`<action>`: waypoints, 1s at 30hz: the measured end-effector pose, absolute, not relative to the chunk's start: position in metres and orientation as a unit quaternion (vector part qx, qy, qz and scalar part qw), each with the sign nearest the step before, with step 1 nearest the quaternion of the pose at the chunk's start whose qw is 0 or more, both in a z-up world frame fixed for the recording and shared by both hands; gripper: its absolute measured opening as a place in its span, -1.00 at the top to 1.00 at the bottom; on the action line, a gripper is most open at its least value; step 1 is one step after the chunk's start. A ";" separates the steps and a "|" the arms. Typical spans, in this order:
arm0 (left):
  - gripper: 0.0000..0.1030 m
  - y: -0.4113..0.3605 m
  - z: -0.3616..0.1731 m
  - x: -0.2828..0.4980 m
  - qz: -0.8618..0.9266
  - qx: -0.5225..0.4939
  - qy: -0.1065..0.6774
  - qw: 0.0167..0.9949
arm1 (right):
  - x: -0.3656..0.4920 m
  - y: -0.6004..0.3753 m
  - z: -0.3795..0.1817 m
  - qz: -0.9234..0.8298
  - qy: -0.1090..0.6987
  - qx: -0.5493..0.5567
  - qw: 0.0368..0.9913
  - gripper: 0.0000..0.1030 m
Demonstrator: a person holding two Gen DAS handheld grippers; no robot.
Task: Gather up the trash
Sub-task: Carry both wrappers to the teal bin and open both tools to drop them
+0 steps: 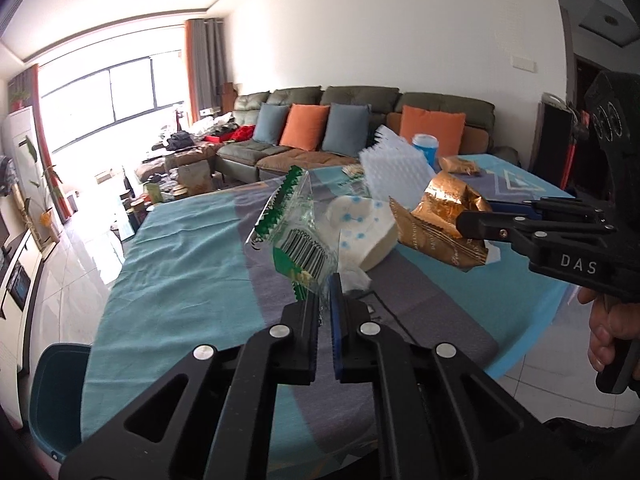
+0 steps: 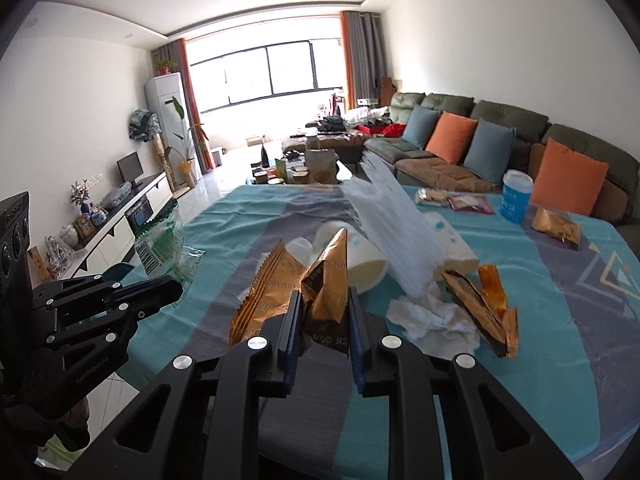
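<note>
My left gripper [image 1: 326,294] is shut on a clear plastic wrapper [image 1: 296,232] with green print and a barcode, and holds it above the table. The right wrist view shows that gripper [image 2: 176,284] at the left with the clear wrapper [image 2: 160,240]. My right gripper [image 2: 324,296] is shut on a crumpled gold wrapper [image 2: 326,280], lifted off the cloth. From the left wrist, the right gripper [image 1: 464,220] comes in from the right with the gold wrapper [image 1: 440,208]. A hand [image 1: 604,340] grips its handle.
On the teal and grey tablecloth [image 2: 560,340] lie tipped paper cups [image 2: 360,256], a white ribbed sheet [image 2: 392,232], crumpled tissue [image 2: 436,316], another gold wrapper [image 2: 480,300], a blue cup [image 2: 516,196] and snack packets [image 2: 468,202]. A teal bin [image 1: 60,392] stands by the table's near left corner.
</note>
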State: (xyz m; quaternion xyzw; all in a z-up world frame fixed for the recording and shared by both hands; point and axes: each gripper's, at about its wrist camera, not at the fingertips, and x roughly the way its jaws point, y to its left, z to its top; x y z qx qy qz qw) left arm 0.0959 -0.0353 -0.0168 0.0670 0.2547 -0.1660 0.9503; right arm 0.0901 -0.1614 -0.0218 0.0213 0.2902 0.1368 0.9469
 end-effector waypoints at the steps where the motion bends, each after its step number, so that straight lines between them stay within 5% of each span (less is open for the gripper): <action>1: 0.89 -0.030 -0.014 0.093 -0.159 0.064 0.251 0.953 | 0.090 -0.156 -0.018 0.144 0.284 0.020 0.948 0.62; 16: 0.89 0.095 0.018 0.061 0.004 0.009 0.217 0.976 | 0.130 -0.041 0.009 0.290 0.258 -0.012 0.921 0.62; 30: 0.89 0.263 -0.006 0.039 0.178 -0.043 0.273 0.944 | 0.170 0.131 -0.007 0.429 0.313 -0.060 0.845 0.62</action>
